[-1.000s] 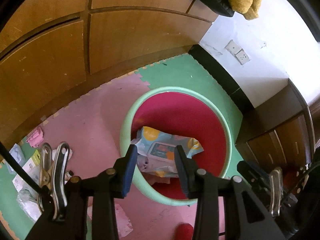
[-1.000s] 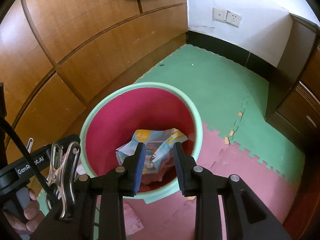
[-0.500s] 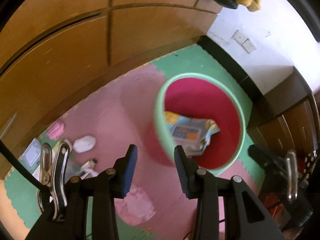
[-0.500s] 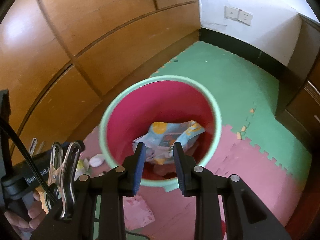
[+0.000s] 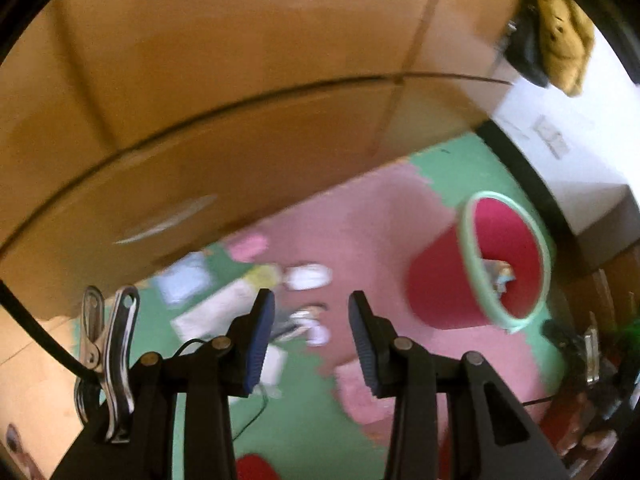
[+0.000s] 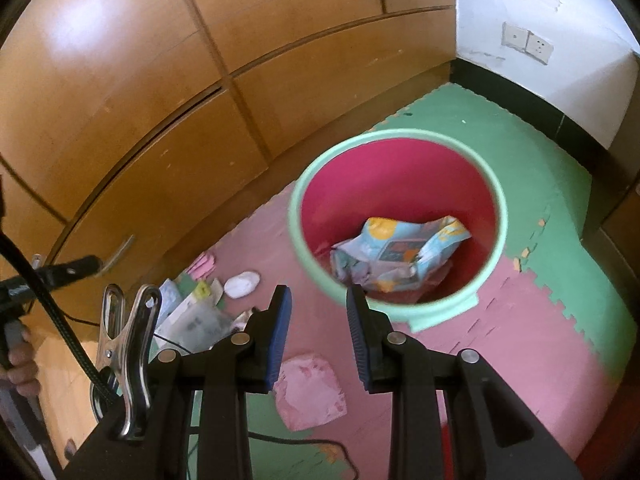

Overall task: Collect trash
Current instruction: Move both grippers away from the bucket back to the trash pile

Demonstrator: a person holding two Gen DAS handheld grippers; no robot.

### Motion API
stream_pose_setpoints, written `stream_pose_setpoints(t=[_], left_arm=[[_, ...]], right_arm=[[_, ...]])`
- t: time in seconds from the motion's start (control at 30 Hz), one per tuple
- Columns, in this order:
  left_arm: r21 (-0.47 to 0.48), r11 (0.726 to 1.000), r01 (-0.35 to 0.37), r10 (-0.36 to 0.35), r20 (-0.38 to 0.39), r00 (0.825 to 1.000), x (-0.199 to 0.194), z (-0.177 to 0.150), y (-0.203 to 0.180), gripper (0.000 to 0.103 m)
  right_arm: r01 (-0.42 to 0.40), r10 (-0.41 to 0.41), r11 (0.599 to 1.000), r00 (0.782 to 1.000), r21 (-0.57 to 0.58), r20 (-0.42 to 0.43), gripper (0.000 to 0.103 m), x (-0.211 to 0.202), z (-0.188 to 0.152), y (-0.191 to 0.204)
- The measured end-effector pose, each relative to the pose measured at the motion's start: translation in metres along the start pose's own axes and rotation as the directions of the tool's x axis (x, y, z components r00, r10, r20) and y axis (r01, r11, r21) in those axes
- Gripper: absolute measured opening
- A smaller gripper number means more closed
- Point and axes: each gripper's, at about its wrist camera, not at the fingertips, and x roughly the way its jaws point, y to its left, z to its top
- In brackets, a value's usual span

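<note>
Wooden cabinets [image 6: 168, 128], wall sockets [image 6: 527, 43], possibly a plush toy [image 5: 562, 36]

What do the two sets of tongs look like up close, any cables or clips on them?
Both tongs are black plastic. The left tongs and right tongs each have two arms with silver rivets and ribbed blue pads. A shiny metal spring clip sits at each one's left side, beside a black braided cable.

A home room — pink-and-green foam play mats [image 6: 560, 208] on the floor, wooden wardrobe doors [image 6: 160, 92], wall sockets [image 6: 527, 43].
</note>
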Motion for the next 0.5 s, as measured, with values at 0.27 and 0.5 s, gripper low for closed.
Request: stream_pose_setpoints(t=[0.27, 0.5], left_arm=[[-0.097, 0.977, -0.19, 0.194, 0.034, 0.98, -0.044, -0.027, 0.099, 0.04], [-0.179, 0.964, -0.197, 0.194, -0.035, 0.98, -0.027, -0.054, 0.136, 0.04]], right_arm=[[-0.047, 0.047, 0.999, 0.999, 0.022, -0.025, 0.03, 0.001, -0.037, 0.018], [-0.036, 0.048, 0.991, 0.994, 0.125, -0.097, 0.03, 0.037, -0.095, 0.014]])
